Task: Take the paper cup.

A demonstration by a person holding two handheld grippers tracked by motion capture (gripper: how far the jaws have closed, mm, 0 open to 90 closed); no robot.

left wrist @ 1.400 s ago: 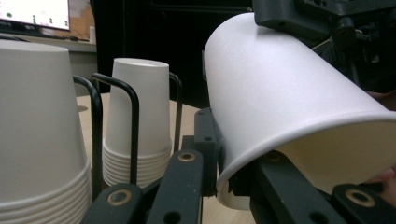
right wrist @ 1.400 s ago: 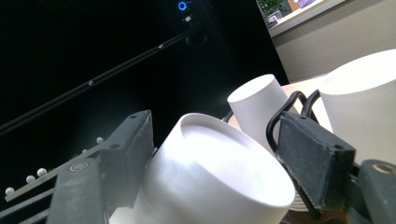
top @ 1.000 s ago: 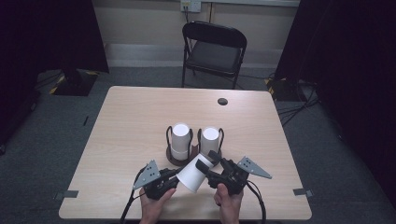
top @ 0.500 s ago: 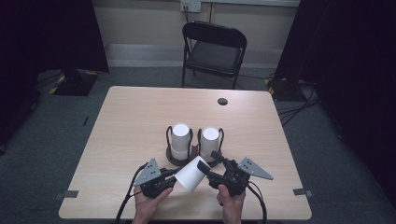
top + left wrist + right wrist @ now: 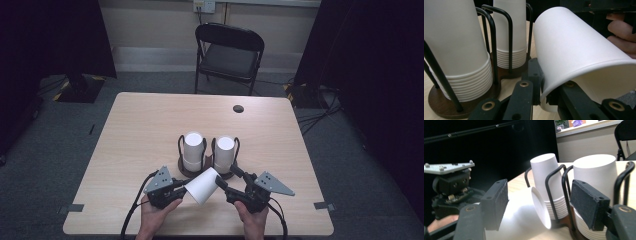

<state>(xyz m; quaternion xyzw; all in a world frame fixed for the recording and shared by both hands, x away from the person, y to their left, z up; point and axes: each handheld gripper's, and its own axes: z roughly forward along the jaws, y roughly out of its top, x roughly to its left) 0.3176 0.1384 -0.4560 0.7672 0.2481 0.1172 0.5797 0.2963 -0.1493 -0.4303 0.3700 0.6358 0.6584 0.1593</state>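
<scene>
High view: a light wooden table carries a dark round-based wire rack holding two upside-down stacks of white paper cups, the left stack and the right stack, side by side. Just in front of the rack, a single white paper cup lies tilted between the two tools, its closed base toward the rack and its open mouth toward the near left. The left hand-held gripper meets the cup at its rim; the right hand-held gripper points toward the rack, its jaws on either side of the cup's base end. A black folding chair stands beyond the table, and a small dark round grommet sits near the far edge.

Left gripper view: the left hand-held gripper is clenched on the rim of the single cup, one jaw outside the wall and one inside the mouth. The rack and both stacks stand close at left.

Right gripper view: the right hand-held gripper is released, its pads wide apart and touching nothing. The cup's base lies between them, just beside the rack wires.
</scene>
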